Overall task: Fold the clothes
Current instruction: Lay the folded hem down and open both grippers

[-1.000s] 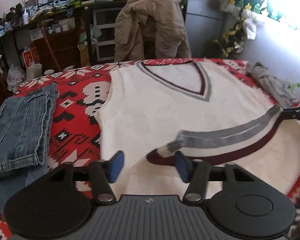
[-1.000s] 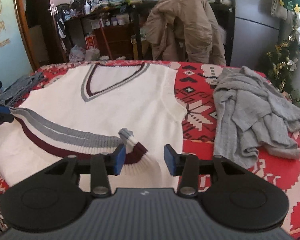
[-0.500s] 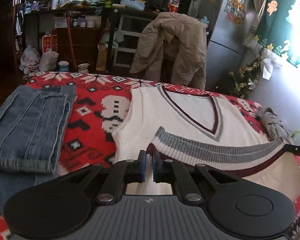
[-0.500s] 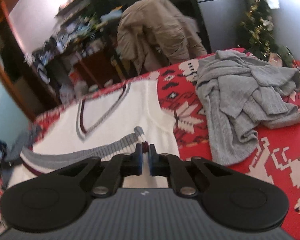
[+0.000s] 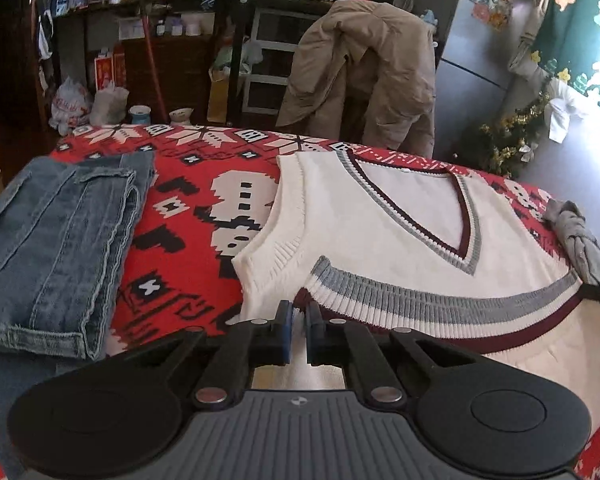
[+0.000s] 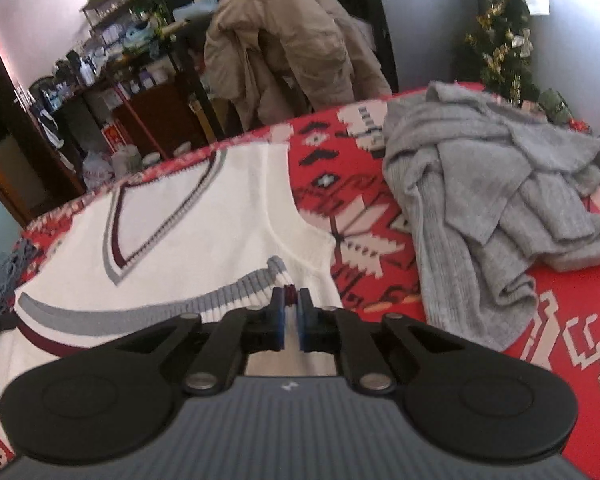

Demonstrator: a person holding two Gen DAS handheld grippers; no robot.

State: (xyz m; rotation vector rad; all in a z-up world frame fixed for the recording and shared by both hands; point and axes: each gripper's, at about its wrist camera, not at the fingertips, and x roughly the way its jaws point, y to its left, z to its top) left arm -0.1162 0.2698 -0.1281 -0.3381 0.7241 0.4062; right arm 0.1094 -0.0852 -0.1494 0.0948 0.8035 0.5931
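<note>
The white knit vest (image 5: pixel 364 232) lies flat on the red patterned counter (image 5: pixel 188 216), its striped hem (image 5: pixel 440 308) folded up toward the neckline. The left gripper (image 5: pixel 296 312) and right gripper (image 6: pixel 291 300) each have their jaws pinched on a hem corner. Folded jeans (image 5: pixel 52 248) lie left, a grey sweater (image 6: pixel 492 200) right

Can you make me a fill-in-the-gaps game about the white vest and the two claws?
1. Both claws, the left claw and the right claw, pinch the striped ____ of the white knitted V-neck vest.
2. The folded blue denim ____ lie left of the vest in the left wrist view.
3. The crumpled heap of knitwear on the red patterned cloth is ____ in colour.

Missing words: hem; jeans; grey
</note>
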